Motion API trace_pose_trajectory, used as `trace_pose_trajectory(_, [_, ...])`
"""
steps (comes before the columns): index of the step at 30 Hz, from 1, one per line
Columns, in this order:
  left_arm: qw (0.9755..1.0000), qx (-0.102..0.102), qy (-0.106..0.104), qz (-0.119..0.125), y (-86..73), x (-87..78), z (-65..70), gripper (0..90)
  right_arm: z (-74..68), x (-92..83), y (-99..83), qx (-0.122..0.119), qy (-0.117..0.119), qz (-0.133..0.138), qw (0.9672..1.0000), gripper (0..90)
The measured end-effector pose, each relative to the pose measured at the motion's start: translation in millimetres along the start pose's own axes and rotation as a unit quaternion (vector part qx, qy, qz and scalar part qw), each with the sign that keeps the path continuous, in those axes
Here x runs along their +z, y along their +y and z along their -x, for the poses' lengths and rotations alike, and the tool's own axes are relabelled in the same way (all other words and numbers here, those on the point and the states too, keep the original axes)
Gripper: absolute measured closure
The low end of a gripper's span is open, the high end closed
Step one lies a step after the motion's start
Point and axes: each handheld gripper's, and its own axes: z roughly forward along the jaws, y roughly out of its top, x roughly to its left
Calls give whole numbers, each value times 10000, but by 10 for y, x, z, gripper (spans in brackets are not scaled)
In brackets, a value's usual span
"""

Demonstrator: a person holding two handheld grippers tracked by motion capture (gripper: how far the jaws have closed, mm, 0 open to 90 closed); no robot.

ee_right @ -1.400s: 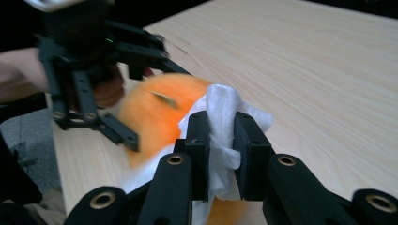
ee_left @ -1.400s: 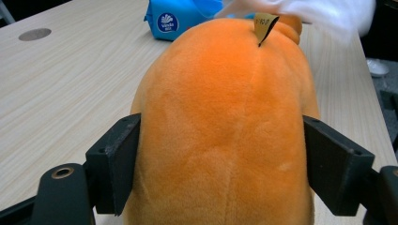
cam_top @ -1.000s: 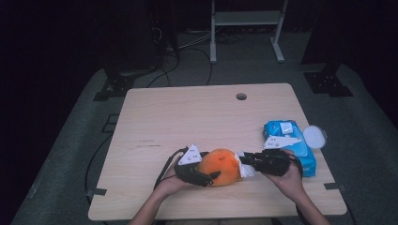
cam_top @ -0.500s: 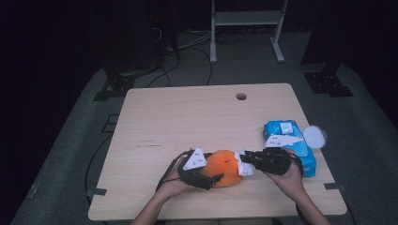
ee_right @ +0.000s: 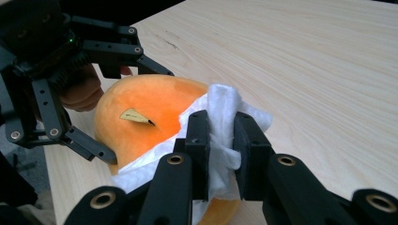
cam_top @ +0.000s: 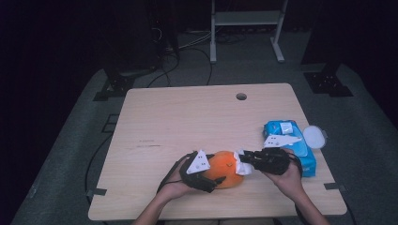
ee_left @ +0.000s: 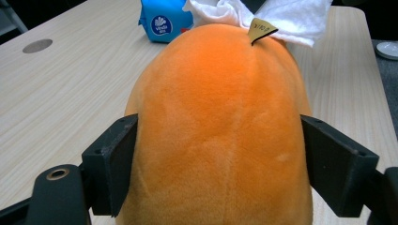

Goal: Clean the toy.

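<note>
**High view: wiping an orange plush toy held at the table's near edge**

Right gripper view puts the right gripper [ee_right: 220,140] at lower centre of the frame, its jaws pinched tight on a bunched white wipe [ee_right: 225,126] that drapes over the orange plush toy [ee_right: 145,112]. Left gripper view has the left gripper [ee_left: 216,173] clamped on that toy from both sides, one pad pressed into each flank; its jaws have just been opening slightly, yet the plush is between them and touched by both. That hold probably serves to steady the soft toy so that the wipe can rub across it without pushing it away.

From above, both hands come in from the bottom edge, forearms angled inward, the grippers meeting nose to nose at the toy, lower centre. A blue wipe pack [cam_top: 288,140] lies just right of the right hand [cam_top: 286,176], its round lid [cam_top: 313,137] beside it on the table [cam_top: 187,117].
</note>
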Motion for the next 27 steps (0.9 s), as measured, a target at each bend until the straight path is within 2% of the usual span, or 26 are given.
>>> trace_pose_trajectory(3, [10000,44,39,-1,14,16,28,185,-54,2,36,-40,105,52,9999,769])
trace_pose_trajectory(5, [9999,100,61,-52,19,18,45,183,-164,35,81,-186,300,74,9994,768])
trace_pose_trajectory(6, [9999,109,71,-71,16,13,47,178,-230,61,97,-355,238,25,9991,768])
trace_pose_trajectory(8, [9999,91,58,-50,4,1,44,178,-256,74,102,-472,184,-5,9987,768])
trace_pose_trajectory(11, [10000,12,76,24,-1,2,50,178,-162,59,72,-346,181,-2,9992,766])
trace_pose_trajectory(13, [9999,41,93,26,-1,6,60,178,-72,42,41,-181,154,7,9997,765])
trace_pose_trajectory(15, [9999,46,111,17,16,16,67,178,-36,23,30,-124,95,-2,9999,766])
trace_pose_trajectory(18, [9998,161,143,-24,46,31,97,176,-82,18,69,-87,181,29,9998,767])
trace_pose_trajectory(20, [9996,243,167,-54,60,39,130,175,-160,37,106,-171,338,81,9993,766])
trace_pose_trajectory(21, [9995,271,167,-72,61,38,134,166,-210,57,121,-307,318,43,9990,765])
trace_pose_trajectory(23, [9997,220,121,-40,55,23,125,159,-232,74,121,-433,259,-2,9987,766])
trace_pose_trajectory(27, [9998,-85,-56,160,73,-29,45,119,-119,47,72,-274,188,-23,9994,765])
